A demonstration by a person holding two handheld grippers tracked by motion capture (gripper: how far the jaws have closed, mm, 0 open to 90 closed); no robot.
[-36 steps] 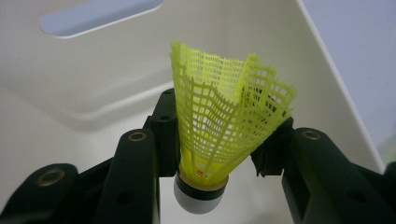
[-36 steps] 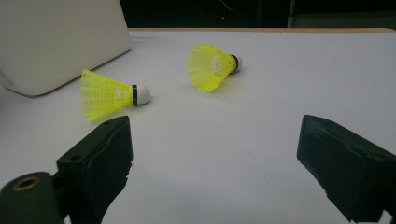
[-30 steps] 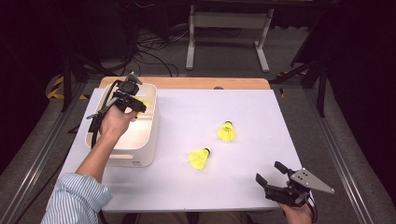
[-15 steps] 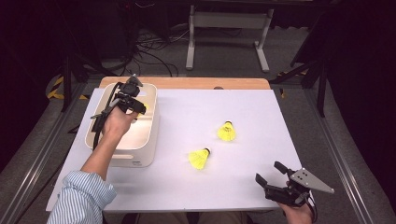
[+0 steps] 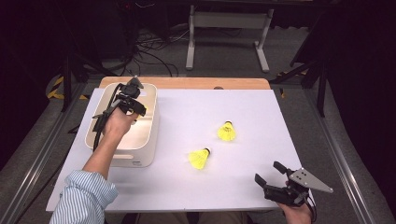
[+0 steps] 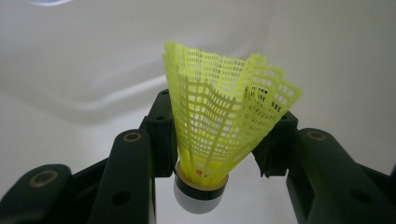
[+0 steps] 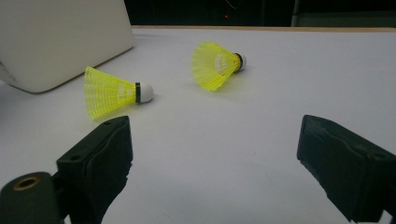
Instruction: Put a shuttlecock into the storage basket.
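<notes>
High view, left hand over bin

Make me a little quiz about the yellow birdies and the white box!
1. How many shuttlecocks lie on the table?
2. True or false: the right gripper holds a shuttlecock.
3. Where is the left gripper? A) over the floor B) over the box C) beside the right gripper

Key:
1. Two: one nearer the box, one farther from it.
2. False. Its jaws stand open with nothing between them.
3. B. It has a third shuttlecock between its jaws inside the box; the jaws have just been opening, and whether the pads press it is hard to tell.
</notes>
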